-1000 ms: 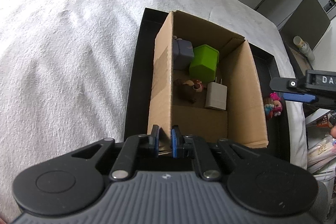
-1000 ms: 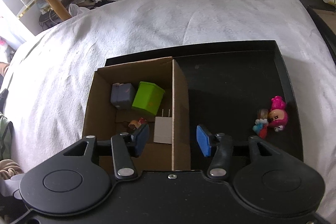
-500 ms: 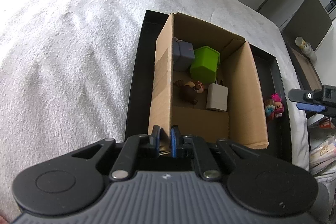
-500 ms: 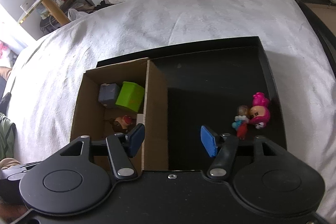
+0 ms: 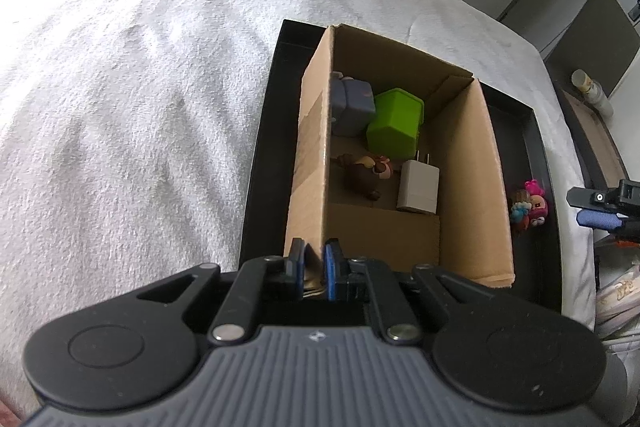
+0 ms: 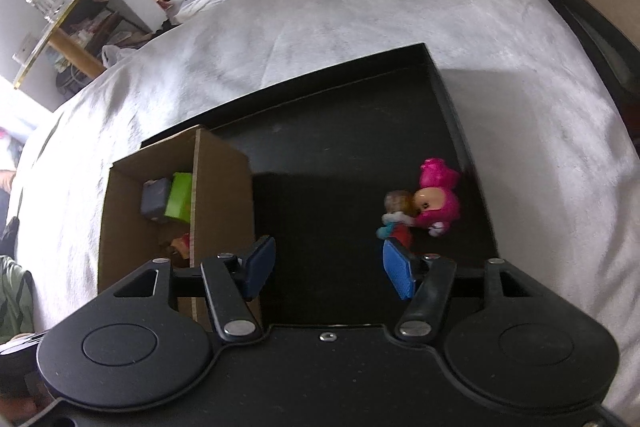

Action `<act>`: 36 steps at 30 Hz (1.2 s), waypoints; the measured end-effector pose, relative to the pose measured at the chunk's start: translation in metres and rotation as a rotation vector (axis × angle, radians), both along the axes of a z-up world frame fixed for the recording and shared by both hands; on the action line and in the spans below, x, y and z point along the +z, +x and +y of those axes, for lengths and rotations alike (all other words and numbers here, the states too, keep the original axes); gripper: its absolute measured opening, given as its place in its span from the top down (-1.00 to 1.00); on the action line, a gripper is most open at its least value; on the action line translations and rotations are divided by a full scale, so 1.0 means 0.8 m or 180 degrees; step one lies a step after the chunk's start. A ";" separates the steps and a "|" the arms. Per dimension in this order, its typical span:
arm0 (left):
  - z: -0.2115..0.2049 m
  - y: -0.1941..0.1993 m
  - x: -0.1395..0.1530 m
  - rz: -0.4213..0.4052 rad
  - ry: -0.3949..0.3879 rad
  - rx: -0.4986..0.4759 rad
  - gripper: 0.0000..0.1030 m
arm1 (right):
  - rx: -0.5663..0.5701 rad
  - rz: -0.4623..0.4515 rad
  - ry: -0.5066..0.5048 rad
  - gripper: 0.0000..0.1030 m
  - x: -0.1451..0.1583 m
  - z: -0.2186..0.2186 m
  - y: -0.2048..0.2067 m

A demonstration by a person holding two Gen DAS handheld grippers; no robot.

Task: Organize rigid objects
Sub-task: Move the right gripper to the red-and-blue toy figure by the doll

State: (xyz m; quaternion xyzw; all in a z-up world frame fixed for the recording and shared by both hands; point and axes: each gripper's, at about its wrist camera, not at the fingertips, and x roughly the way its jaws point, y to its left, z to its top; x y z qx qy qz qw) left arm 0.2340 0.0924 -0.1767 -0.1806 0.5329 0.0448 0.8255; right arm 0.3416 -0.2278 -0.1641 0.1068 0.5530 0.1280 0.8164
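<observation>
A cardboard box (image 5: 468, 163) is shown standing in the left part of a black tray (image 6: 352, 131), which rests on a grey blanket (image 5: 140, 87). The left gripper (image 5: 314, 269) is seen clamped on the near corner of the box wall, at 6 o'clock in the left wrist view; its blue pads are pressed against the cardboard edge, so the box is judged to be steadied by it. Inside the box, a grey block (image 5: 354, 103), a green block (image 5: 394, 125), a brown figurine (image 5: 366, 173) and a white charger (image 5: 418, 189) are already lodged. Two small toys remain on the bare tray floor: a pink figurine (image 6: 436, 201) and, touching it on its left, a smaller multicoloured figurine (image 6: 396, 217), both at about 1 o'clock from the right gripper (image 6: 328, 269). The right gripper is held with its jaws apart and nothing between them; the jaws have been opening within the last second. Its right pad is seen just below the smaller figurine, though contact cannot be told.

The step in hand is judged to be the approach to the remaining toys. The next move is judged to call for a shift toward 1 o'clock, so that one figurine is bracketed, then a closing of the jaws and a carry over the box wall.
</observation>
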 end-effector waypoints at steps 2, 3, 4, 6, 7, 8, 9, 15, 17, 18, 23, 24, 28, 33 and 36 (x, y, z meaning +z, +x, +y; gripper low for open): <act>-0.001 0.001 0.001 0.0015 0.0017 0.0013 0.82 | -0.0019 0.0002 0.0004 -0.16 -0.002 -0.008 0.004; -0.002 0.001 0.001 0.0022 0.0027 0.0016 0.82 | -0.0034 0.0006 0.0011 -0.16 -0.004 -0.012 0.006; -0.003 0.002 0.001 0.0031 0.0040 0.0021 0.82 | -0.0059 0.0017 0.0026 -0.16 -0.005 -0.016 0.008; -0.005 0.003 0.002 0.0049 0.0059 0.0031 0.82 | -0.0108 0.0045 0.0068 -0.16 -0.009 -0.024 0.013; -0.006 0.004 0.003 0.0055 0.0071 0.0037 0.82 | -0.0127 0.0059 0.0085 -0.16 -0.011 -0.029 0.015; -0.007 0.005 0.003 0.0062 0.0080 0.0041 0.81 | -0.0143 0.0074 0.0098 -0.16 -0.013 -0.032 0.017; -0.008 0.005 0.004 0.0069 0.0089 0.0047 0.81 | -0.0152 0.0089 0.0108 -0.16 -0.015 -0.034 0.019; -0.010 0.007 0.007 0.0075 0.0117 0.0095 0.81 | -0.0161 0.0210 0.0231 -0.16 -0.031 -0.040 0.026; -0.011 0.008 0.007 0.0082 0.0137 0.0105 0.81 | -0.0151 0.0246 0.0264 -0.14 -0.038 -0.038 0.029; -0.012 0.009 0.007 0.0086 0.0149 0.0110 0.82 | -0.0145 0.0260 0.0275 -0.14 -0.041 -0.037 0.031; -0.013 0.008 0.007 0.0087 0.0165 0.0139 0.82 | -0.0109 0.0307 0.0262 -0.09 -0.056 -0.031 0.043; -0.013 0.008 0.007 0.0087 0.0165 0.0145 0.81 | -0.0107 0.0315 0.0251 -0.07 -0.058 -0.030 0.045; -0.013 0.009 0.007 0.0095 0.0171 0.0155 0.82 | -0.0075 0.0322 0.0206 -0.04 -0.067 -0.026 0.052; -0.013 0.010 0.005 0.0108 0.0177 0.0139 0.82 | -0.0068 0.0301 0.0072 0.06 -0.076 -0.020 0.059; -0.012 0.010 0.004 0.0107 0.0167 0.0135 0.82 | -0.0087 0.0278 -0.0078 0.16 -0.081 -0.015 0.062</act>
